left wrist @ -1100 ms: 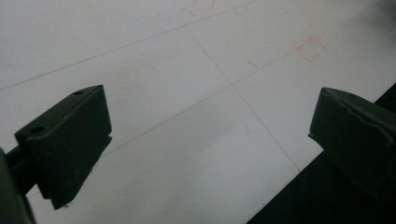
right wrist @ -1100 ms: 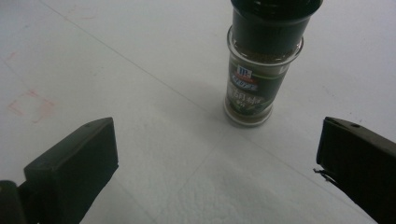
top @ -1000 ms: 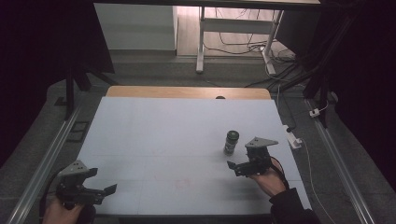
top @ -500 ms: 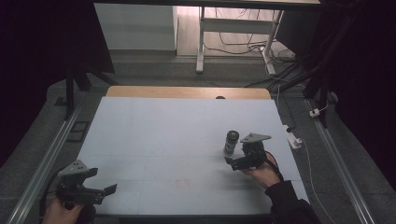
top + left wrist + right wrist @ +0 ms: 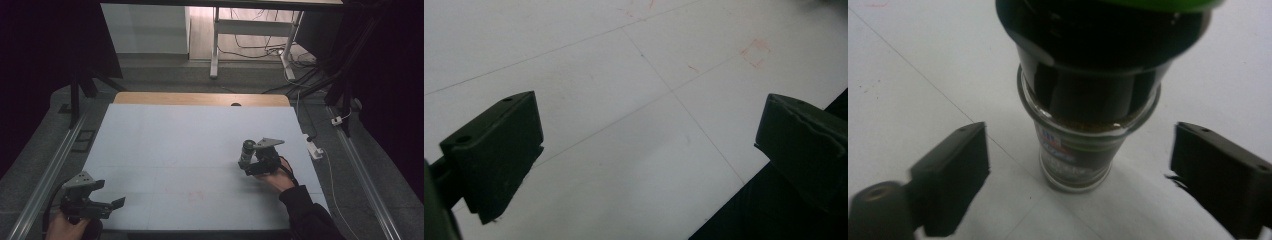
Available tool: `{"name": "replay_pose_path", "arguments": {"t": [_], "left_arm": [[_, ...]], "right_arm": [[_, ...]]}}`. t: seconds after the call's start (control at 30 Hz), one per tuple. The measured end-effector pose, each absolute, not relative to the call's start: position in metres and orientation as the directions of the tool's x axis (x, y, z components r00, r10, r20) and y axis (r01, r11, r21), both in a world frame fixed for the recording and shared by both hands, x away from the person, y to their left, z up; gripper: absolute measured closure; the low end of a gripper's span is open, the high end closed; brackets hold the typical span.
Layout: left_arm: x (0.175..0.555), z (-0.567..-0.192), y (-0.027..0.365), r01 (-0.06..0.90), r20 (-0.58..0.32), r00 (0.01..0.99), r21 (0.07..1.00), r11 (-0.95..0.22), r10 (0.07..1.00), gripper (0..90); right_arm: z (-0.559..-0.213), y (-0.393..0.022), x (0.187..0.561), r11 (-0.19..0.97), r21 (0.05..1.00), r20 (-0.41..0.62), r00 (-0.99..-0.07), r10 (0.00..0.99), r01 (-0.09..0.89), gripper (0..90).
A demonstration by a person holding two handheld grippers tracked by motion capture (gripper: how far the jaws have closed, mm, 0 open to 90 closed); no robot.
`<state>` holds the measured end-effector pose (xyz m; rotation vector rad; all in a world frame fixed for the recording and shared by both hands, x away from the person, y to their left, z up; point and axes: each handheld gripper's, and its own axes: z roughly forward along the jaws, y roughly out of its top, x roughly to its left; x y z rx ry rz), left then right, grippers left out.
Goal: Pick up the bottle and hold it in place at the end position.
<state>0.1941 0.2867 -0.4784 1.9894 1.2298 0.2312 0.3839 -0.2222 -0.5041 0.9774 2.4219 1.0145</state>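
A glass spice jar (image 5: 246, 150) with a black grinder top stands upright on the white table (image 5: 175, 135), right of centre. My right gripper (image 5: 247, 164) reaches it from the right, held by a hand in a dark sleeve. In the right gripper view the jar (image 5: 1080, 150) stands between the two black jaws, which have just been closing; a gap still shows on each side of the glass. The brown spice fills the jar up to its neck. My left gripper (image 5: 114, 206) rests low at the table's near left corner, open, with bare table between its fingers (image 5: 499, 150).
A wooden strip (image 5: 200, 98) borders the table's far edge. Metal rails (image 5: 50, 165) run along both sides. A white adapter with a cable (image 5: 314, 149) lies just off the right edge. Faint red marks (image 5: 755, 52) are drawn on the table near its front.
My right gripper has moved forward and to the left, from beside the jar to around it, and its jaws have narrowed. The left gripper has stayed where it was.
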Motion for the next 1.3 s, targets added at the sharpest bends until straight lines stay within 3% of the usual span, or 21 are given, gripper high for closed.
{"name": "replay_pose_path", "arguments": {"t": [0.5, 1.3], "left_arm": [[0.195, -0.478, 0.287, 0.686, -0.232, 0.517, 0.688, -0.236, 0.824, 0.3], [0.195, -0.479, 0.287, 0.688, -0.238, 0.515, 0.688, -0.232, 0.823, 0.3]], "right_arm": [[-0.506, -0.222, 0.392, 0.560, 0.721, -0.069, -0.761, 0.645, 0.409, 51.3], [-0.490, -0.214, 0.391, 0.532, 0.723, -0.032, -0.747, 0.664, 0.442, 52.2]]}}
